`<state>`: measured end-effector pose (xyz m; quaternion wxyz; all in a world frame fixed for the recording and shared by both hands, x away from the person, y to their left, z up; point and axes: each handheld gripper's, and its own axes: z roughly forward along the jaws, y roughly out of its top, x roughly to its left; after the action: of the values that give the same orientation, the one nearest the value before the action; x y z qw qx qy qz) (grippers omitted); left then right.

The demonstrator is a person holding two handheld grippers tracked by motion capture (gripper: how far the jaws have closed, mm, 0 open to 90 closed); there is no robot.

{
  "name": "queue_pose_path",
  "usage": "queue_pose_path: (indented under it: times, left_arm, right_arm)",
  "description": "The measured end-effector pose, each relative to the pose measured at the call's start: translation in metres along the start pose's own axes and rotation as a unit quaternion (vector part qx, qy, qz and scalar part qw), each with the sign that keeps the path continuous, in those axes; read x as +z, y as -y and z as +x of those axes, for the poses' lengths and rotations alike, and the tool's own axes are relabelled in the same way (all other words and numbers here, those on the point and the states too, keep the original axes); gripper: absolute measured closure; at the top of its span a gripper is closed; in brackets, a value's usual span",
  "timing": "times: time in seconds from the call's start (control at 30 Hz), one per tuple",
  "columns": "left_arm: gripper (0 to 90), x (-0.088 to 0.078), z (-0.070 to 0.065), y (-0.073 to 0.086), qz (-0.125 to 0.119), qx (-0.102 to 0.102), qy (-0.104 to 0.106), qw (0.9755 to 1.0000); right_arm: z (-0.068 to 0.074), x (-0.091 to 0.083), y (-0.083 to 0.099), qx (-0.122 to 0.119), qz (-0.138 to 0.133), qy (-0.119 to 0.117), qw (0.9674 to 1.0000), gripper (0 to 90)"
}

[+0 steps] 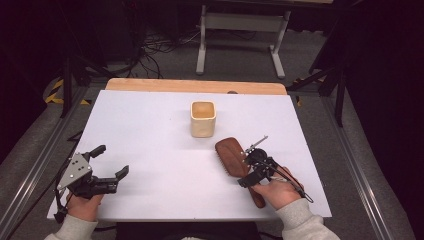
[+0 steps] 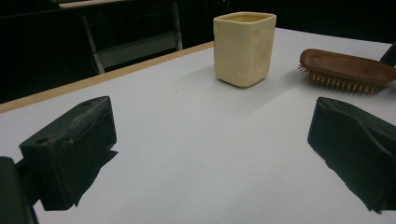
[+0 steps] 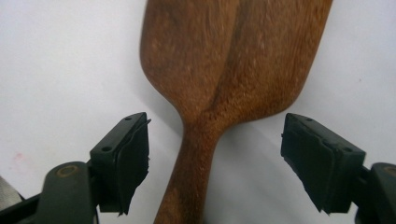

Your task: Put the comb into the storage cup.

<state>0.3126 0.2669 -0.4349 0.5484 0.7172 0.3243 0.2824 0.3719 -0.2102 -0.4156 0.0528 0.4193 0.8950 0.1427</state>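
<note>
A brown wooden hairbrush (image 1: 231, 152) lies bristles-down on the white table (image 1: 150, 130), right of centre, its handle pointing toward the person. My right gripper (image 1: 246, 167) hovers over that handle. In the right gripper view its jaws straddle the neck of the hairbrush (image 3: 233, 60) with a gap on each side, so the right gripper (image 3: 215, 158) is open. A cream square cup (image 1: 203, 119) stands upright behind the brush. My left gripper (image 1: 112, 160) rests open near the front left corner, nothing between its jaws. From the left gripper (image 2: 210, 149), the cup (image 2: 243, 46) and hairbrush (image 2: 348, 70) lie ahead.
A wooden strip (image 1: 195, 86) runs along the table's far edge. Beyond it stand a white frame's legs (image 1: 202, 45) and loose cables (image 1: 155, 47) on the floor. Metal rails (image 1: 35, 165) flank the table on both sides.
</note>
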Motion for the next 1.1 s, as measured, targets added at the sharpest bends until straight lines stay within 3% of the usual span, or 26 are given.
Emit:
queue_pose_path:
  times: [0.4,0.63,0.7,0.93,1.1]
  left_arm:
    - [1.9,0.001,0.0,0.0,0.002,-0.001,0.003,1.0]
    - [1.7,0.001,0.001,0.001,0.0,-0.001,0.002,1.0]
    - [1.7,0.001,0.0,0.001,0.001,-0.003,0.003,1.0]
    - [1.7,0.001,0.0,0.001,-0.001,-0.002,0.002,1.0]
    - [1.5,0.002,0.001,0.002,-0.001,0.001,0.001,1.0]
  right_arm:
    - [0.001,0.008,-0.001,0.01,0.016,-0.001,0.9998,34.0]
    - [0.003,0.011,-0.002,0.013,0.022,-0.006,0.9996,46.8]
    - [0.004,0.011,-0.002,0.011,0.019,-0.001,0.9997,56.1]
    - [0.005,0.013,-0.002,0.016,0.028,0.005,0.9995,68.6]
    - [0.004,0.013,-0.001,0.019,0.026,0.011,0.9994,71.4]
